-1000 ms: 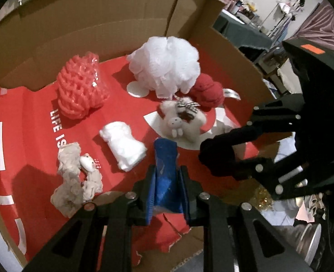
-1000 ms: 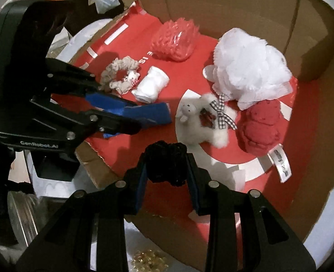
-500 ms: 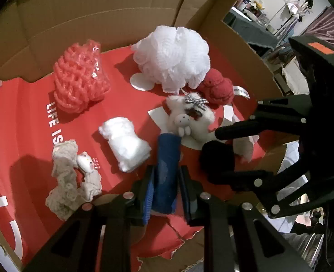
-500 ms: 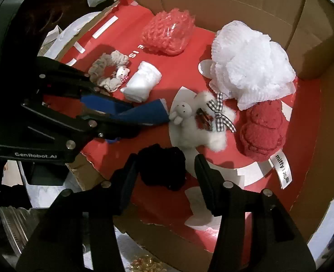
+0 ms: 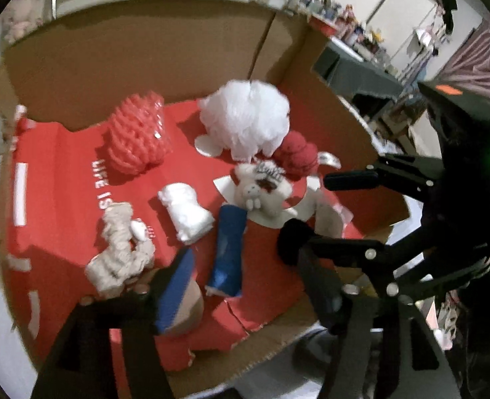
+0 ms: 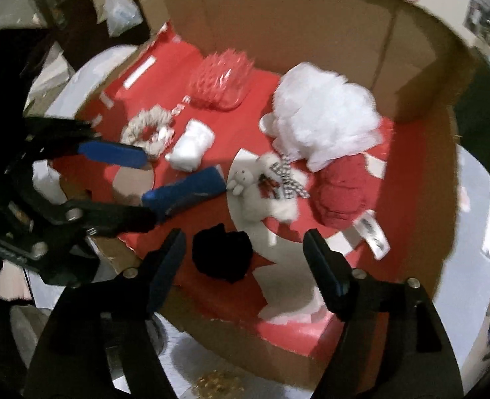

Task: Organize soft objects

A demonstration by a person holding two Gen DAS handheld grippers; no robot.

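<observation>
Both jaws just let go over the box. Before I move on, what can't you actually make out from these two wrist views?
- Black soft item: too dark in both views to identify; in the left wrist view the right gripper covers part of it.
- Label on the red plush: print blurred.
- Left gripper: its right finger merges with the right gripper's dark frame.
- Floor lettering: blurred, partly covered by the cream scrunchie.
</observation>
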